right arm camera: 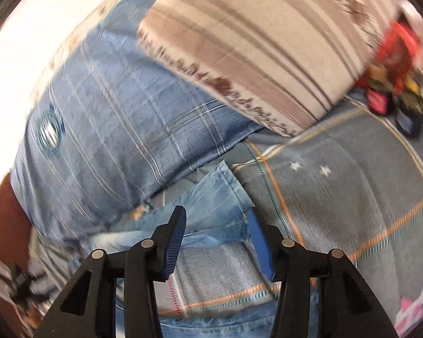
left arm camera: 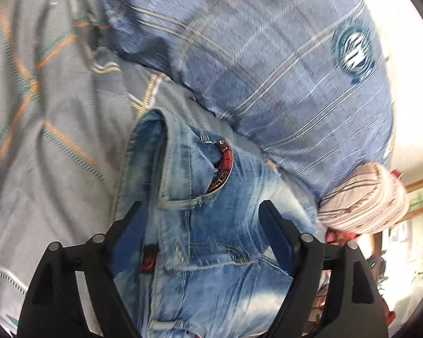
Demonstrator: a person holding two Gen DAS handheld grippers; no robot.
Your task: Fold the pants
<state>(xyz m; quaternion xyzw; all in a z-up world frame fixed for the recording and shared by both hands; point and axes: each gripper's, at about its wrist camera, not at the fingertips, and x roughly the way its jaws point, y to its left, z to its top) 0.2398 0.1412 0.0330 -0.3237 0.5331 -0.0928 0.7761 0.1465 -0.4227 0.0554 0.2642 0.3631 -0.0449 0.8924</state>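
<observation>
Left gripper jaws spread wide, nothing pinched. Blue pads stand either side of the jeans with clear gaps; no contact visible. Below it is the waistband end of the jeans: belt loops, pocket seam, and a red plaid lining patch showing at a pocket opening.

Right gripper jaws partly spread, not gripping. A denim hem end sits just ahead of the tips and partly between them; the pads don't press on it. More denim runs along the bottom edge of the right wrist view.

Jeans lie light-washed and bunched on a bed, on a grey bedspread with orange and teal stripes. Same bedspread fills the right side of the right wrist view.

Blue plaid pillow with a round teal emblem lies just beyond the jeans, and its edge touches or overlaps the denim. A beige and brown striped pillow sits against the blue one. Red items beyond it are too blurred to identify.

Both views have motion blur.
</observation>
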